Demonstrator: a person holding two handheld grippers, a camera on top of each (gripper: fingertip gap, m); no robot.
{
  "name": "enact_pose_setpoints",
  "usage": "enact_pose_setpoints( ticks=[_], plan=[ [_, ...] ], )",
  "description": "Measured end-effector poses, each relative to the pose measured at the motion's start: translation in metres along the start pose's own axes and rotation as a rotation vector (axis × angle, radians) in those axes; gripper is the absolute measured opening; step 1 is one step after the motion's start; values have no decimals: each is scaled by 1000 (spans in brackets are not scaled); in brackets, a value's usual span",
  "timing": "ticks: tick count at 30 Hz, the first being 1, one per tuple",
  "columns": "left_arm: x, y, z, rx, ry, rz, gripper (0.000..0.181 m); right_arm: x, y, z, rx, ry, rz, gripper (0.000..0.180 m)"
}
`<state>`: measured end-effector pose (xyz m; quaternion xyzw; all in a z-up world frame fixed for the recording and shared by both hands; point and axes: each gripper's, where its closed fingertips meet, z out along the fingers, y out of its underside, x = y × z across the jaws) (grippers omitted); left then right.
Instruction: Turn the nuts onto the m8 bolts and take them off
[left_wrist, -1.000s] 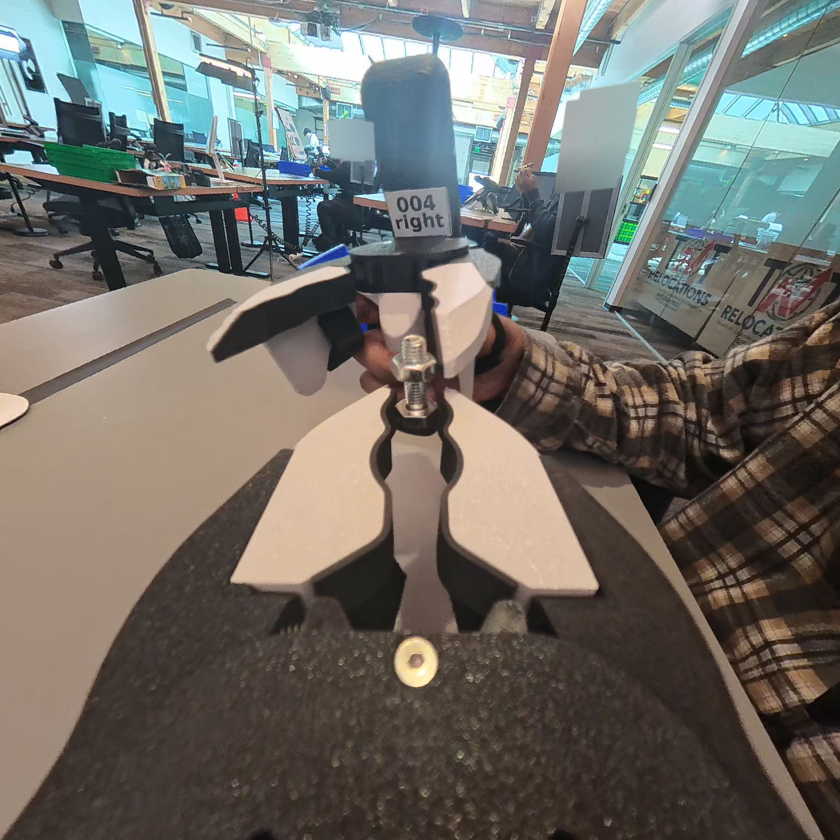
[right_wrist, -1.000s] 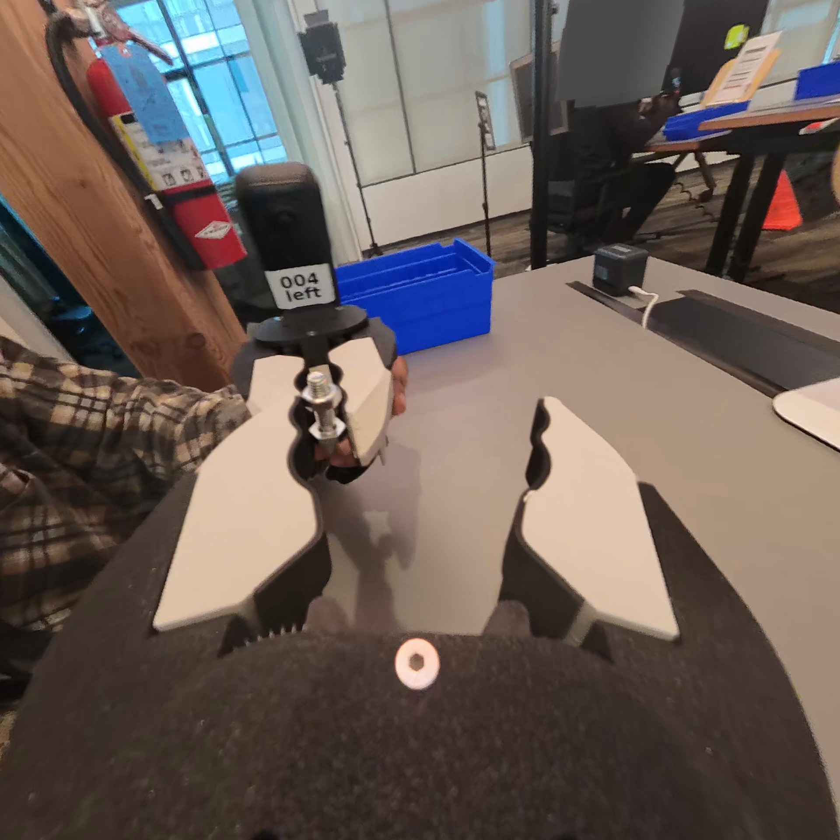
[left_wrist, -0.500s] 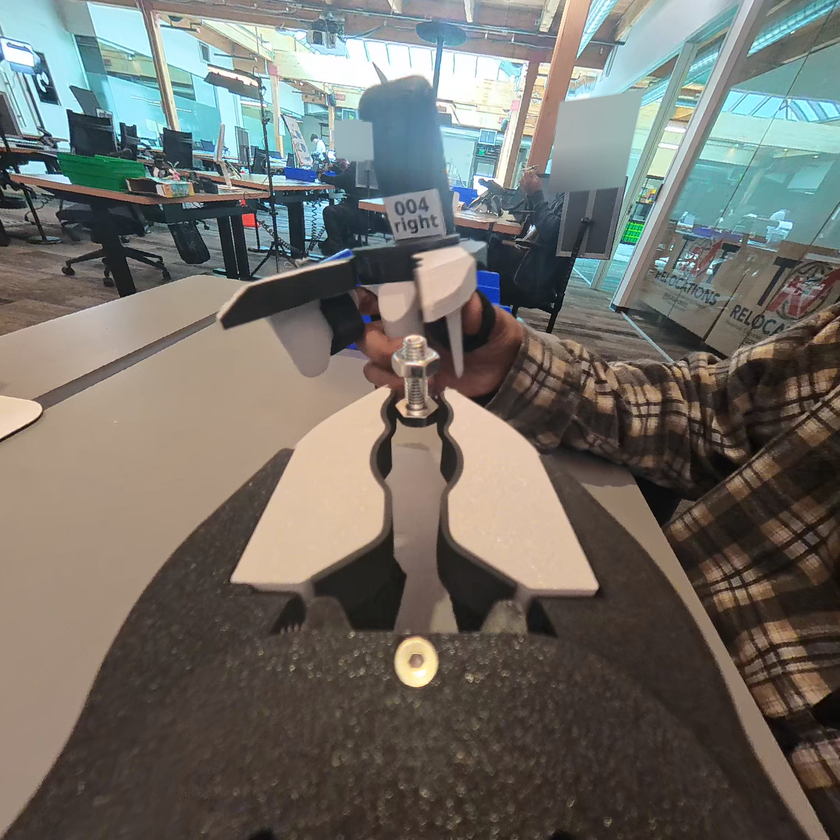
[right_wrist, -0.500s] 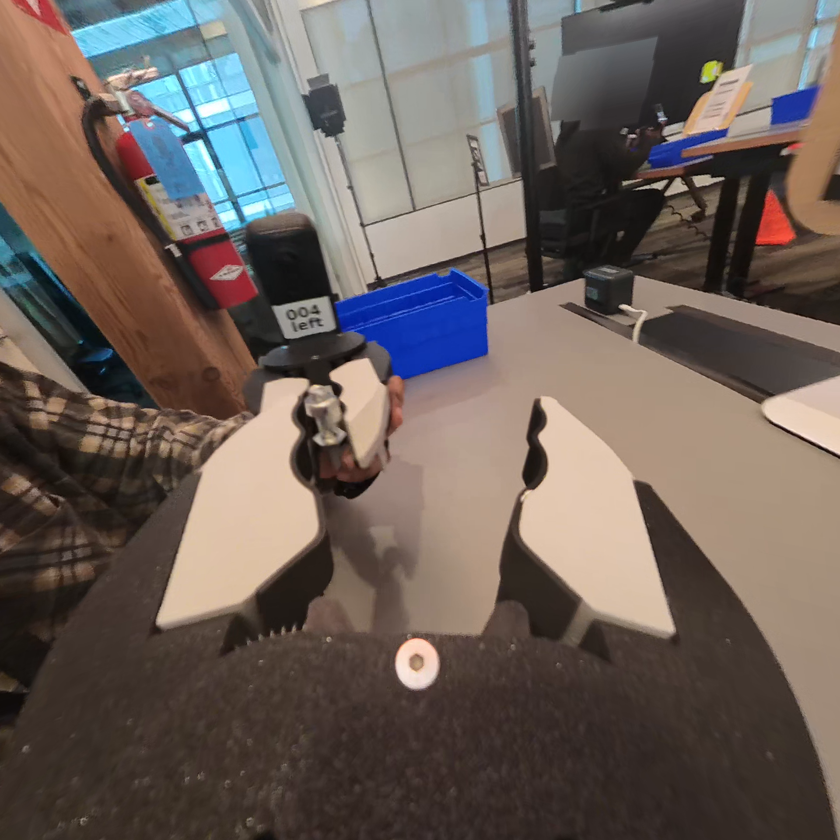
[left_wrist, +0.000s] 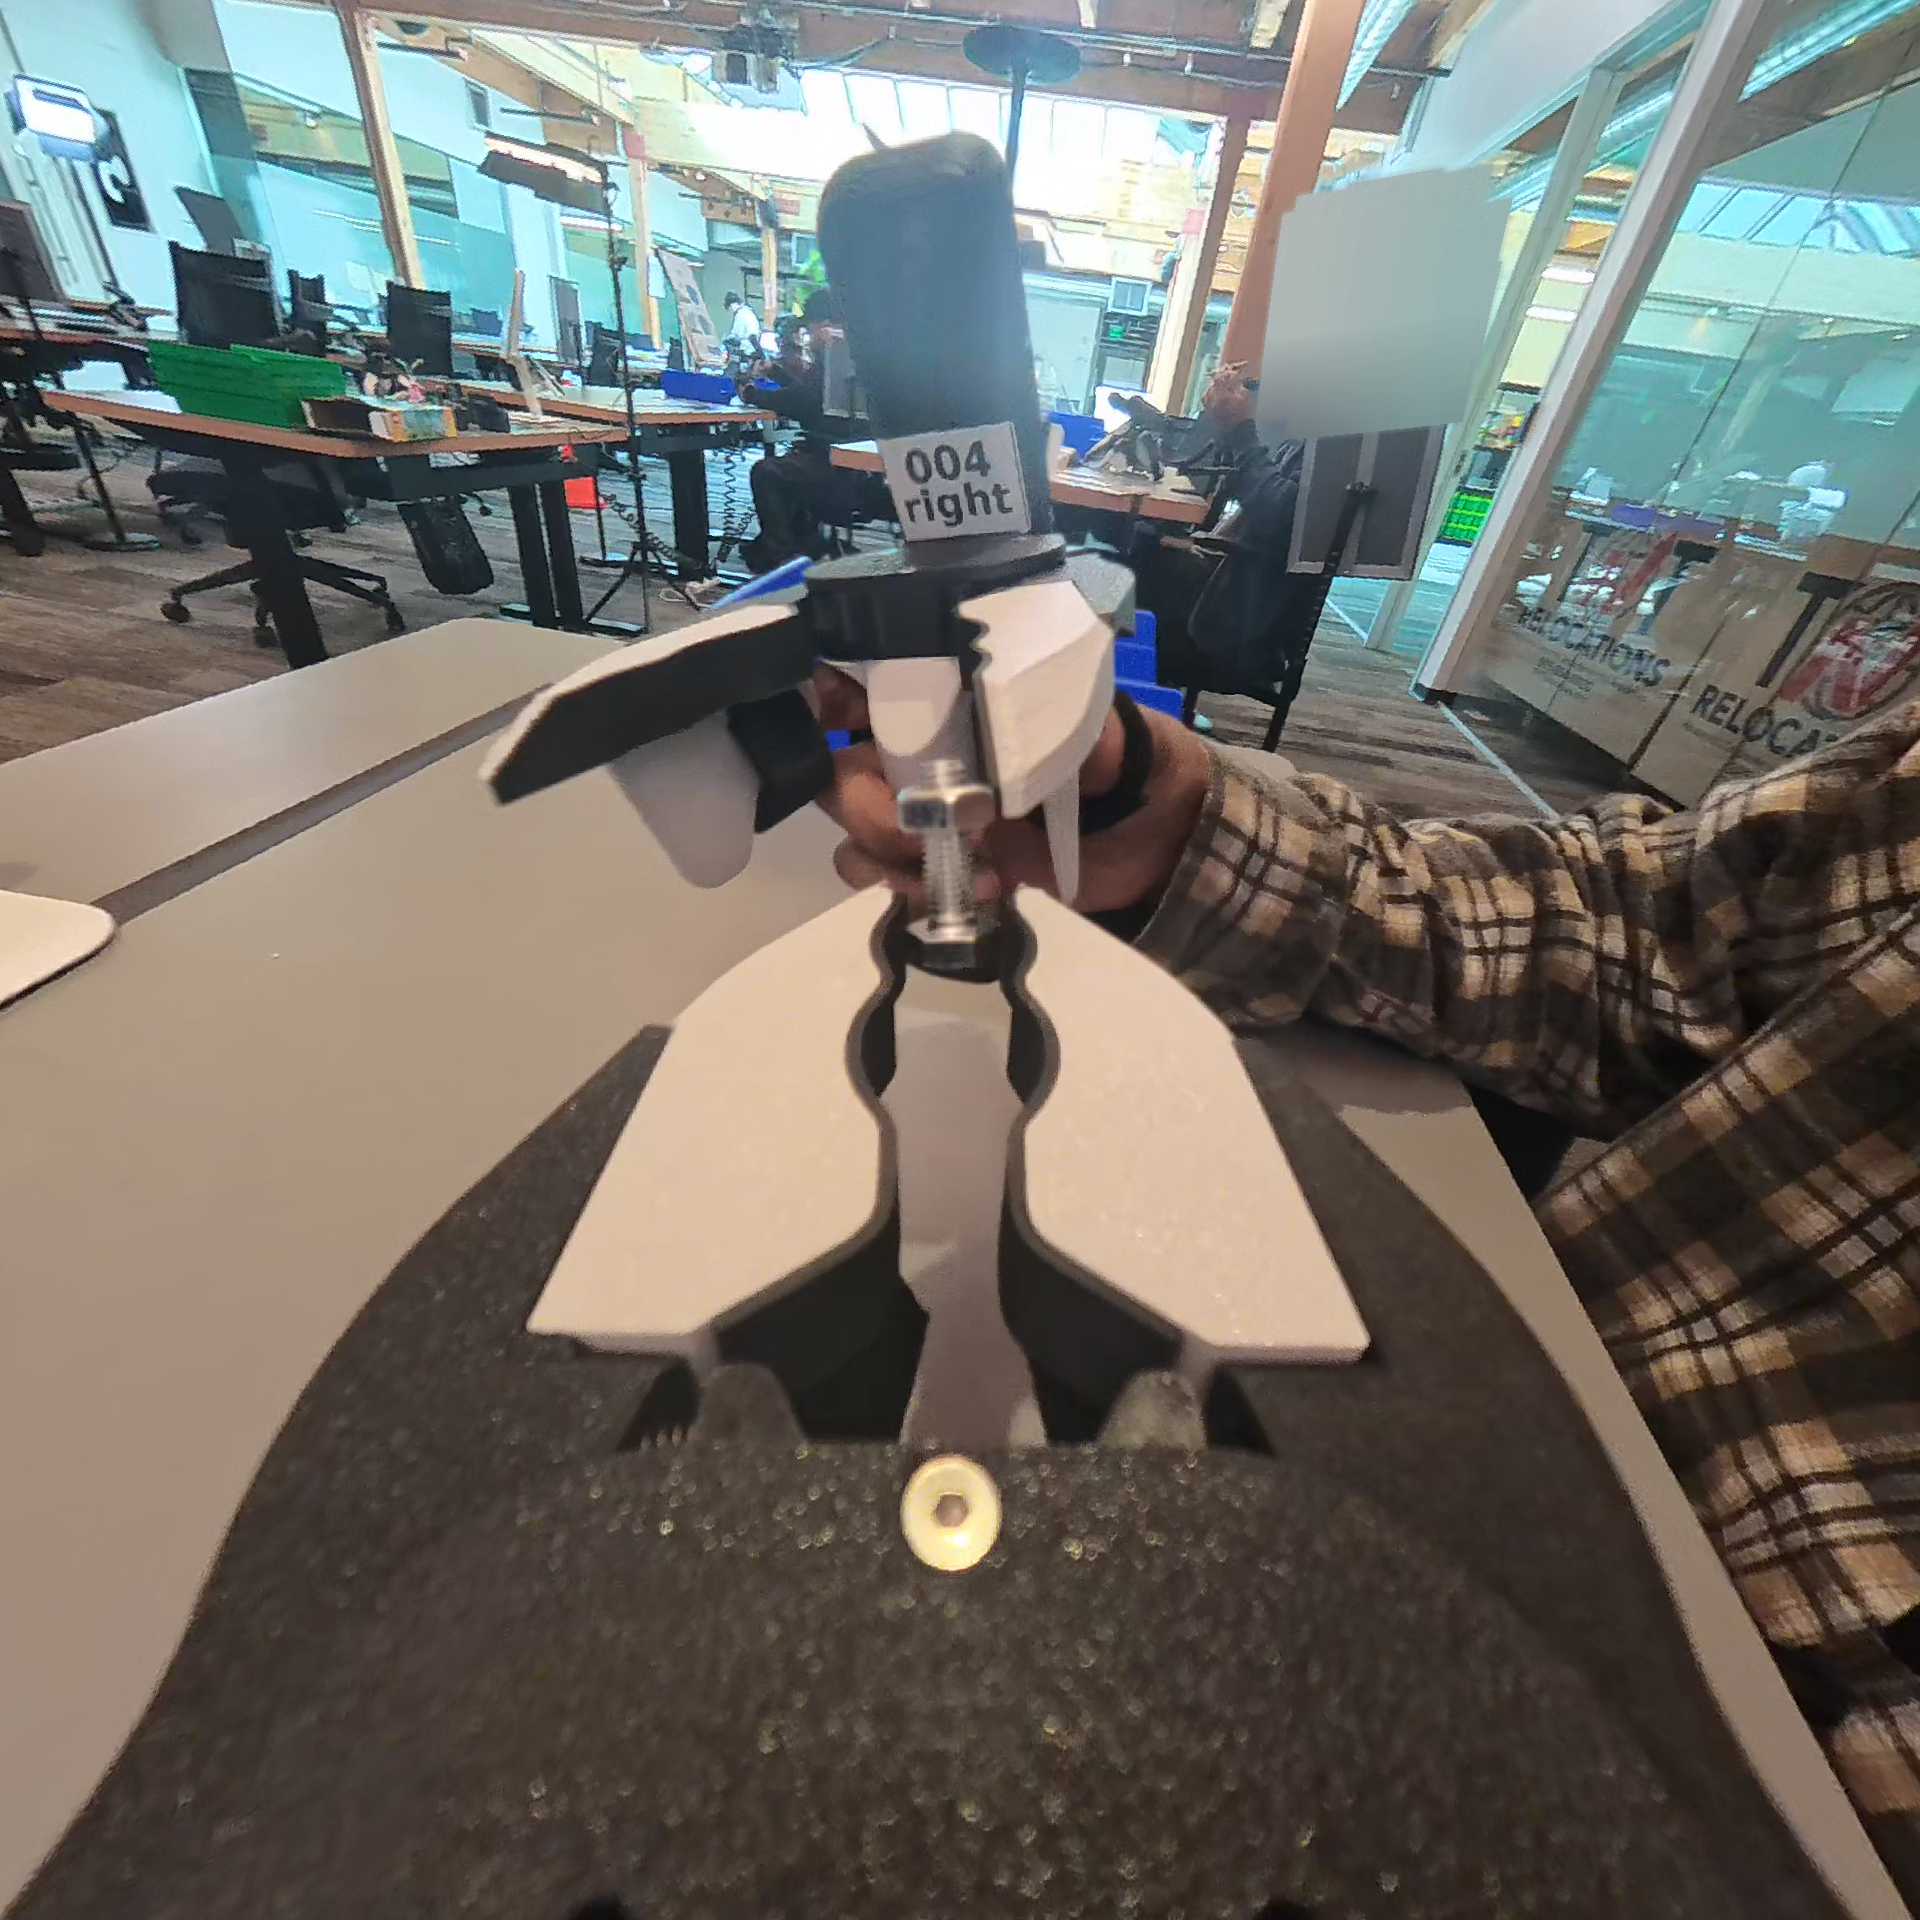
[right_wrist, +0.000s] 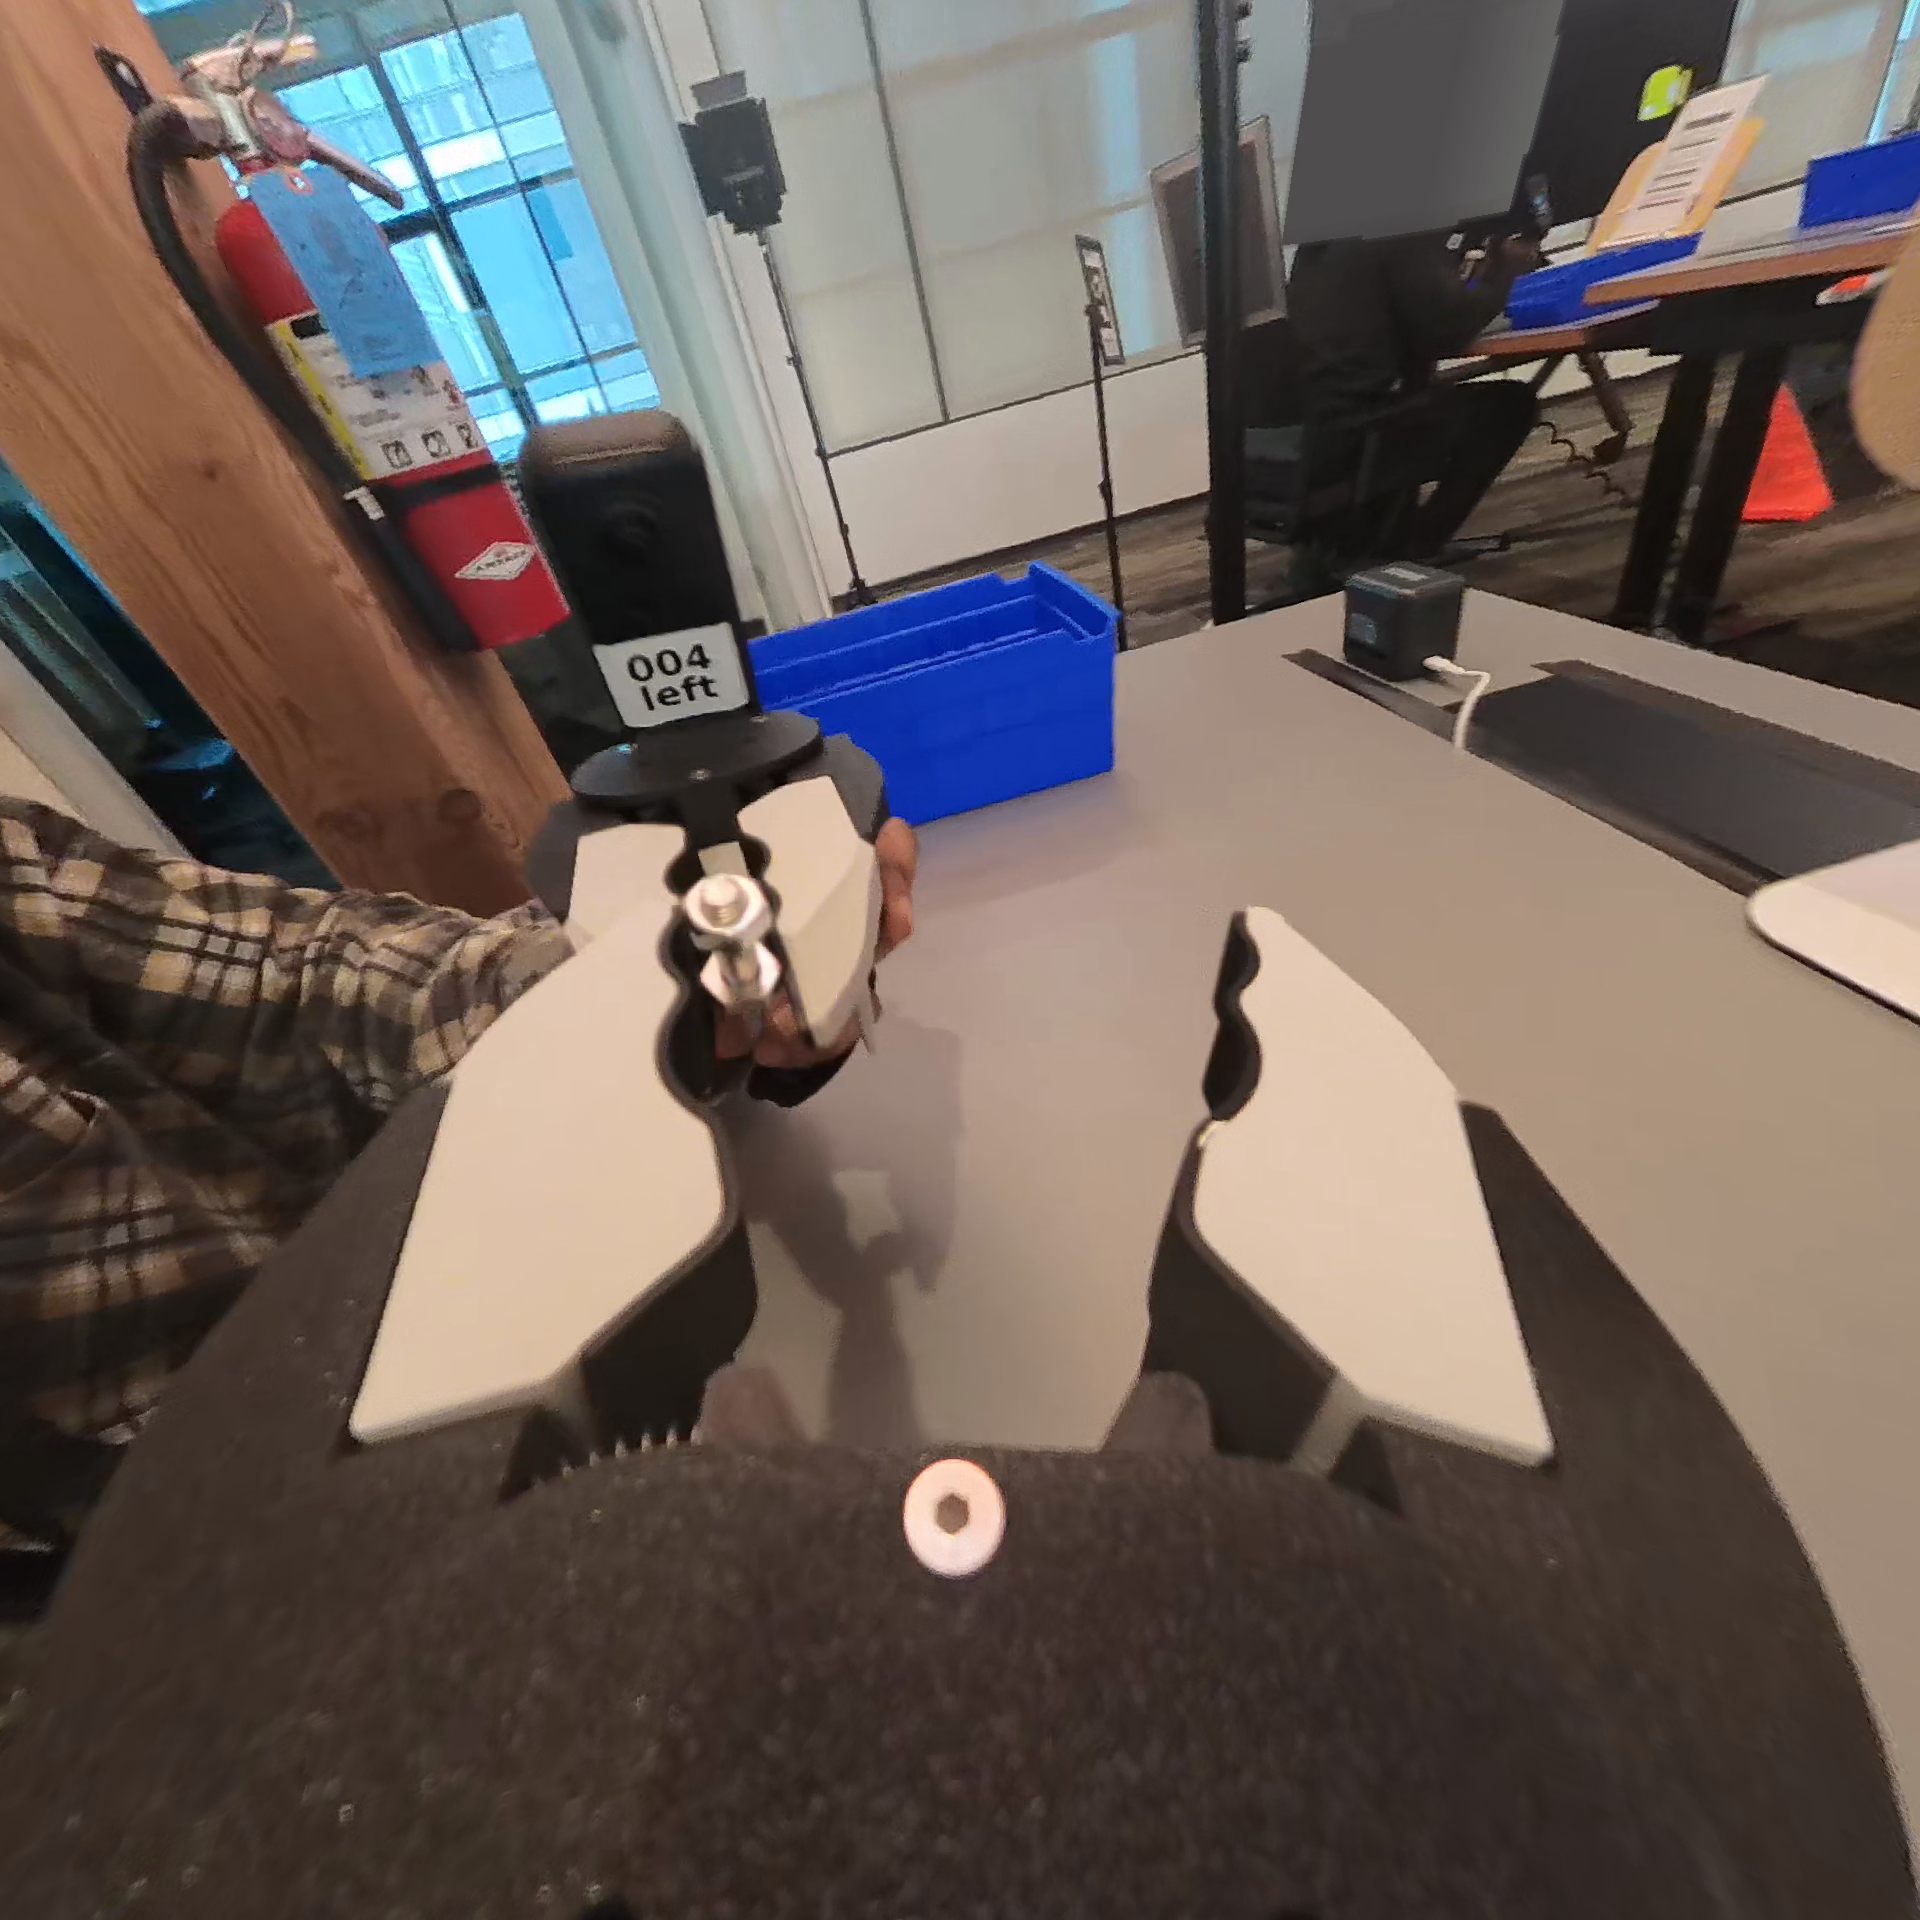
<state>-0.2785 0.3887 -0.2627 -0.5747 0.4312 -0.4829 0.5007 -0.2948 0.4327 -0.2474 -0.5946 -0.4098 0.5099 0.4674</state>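
Observation:
A silver M8 bolt (left_wrist: 948, 873) stands upright with its head clamped in my left gripper (left_wrist: 951, 940), which is shut on it. A hex nut (left_wrist: 943, 805) sits near the top of the thread. My right gripper (left_wrist: 831, 821) faces me just behind the bolt, jaws spread wide, not gripping the nut. In the right wrist view my right gripper (right_wrist: 956, 956) is open and empty. The nut (right_wrist: 724, 914) and bolt sit beside its left finger (right_wrist: 582, 1143), held out by the left gripper (right_wrist: 732, 971).
A grey table (right_wrist: 1351, 883) lies under both grippers. On it are a blue bin (right_wrist: 935, 707) at the back, a small black device with a white cable (right_wrist: 1397, 634), a black strip (right_wrist: 1714, 758) and a white object (right_wrist: 1849, 914) at the right. Plaid sleeves (left_wrist: 1558, 987) flank the grippers. The left gripper is farther from the white object (right_wrist: 1849, 914), some 40 cm, than the right, some 35 cm.
The right gripper has shifted slightly around the bolt and stays open. The left gripper keeps its hold on the bolt. The nut's place on the thread looks the same.

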Motion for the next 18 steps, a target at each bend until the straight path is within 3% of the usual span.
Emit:
enact_pose_setpoints(
  ticks=[7, 13, 18],
  plan=[
    [2, -1, 1, 10, 14, -1, 16, -14, -3, 8, 11, -46, -17, 91],
    [3, -6, -2, 44, 22, -14, 16, -4, -14, -8, 77, -26, 13, 89],
    [4, -7, -2, 60, 36, -20, 16, -10, -7, 1, 31, -33, -17, 88]
  ],
)
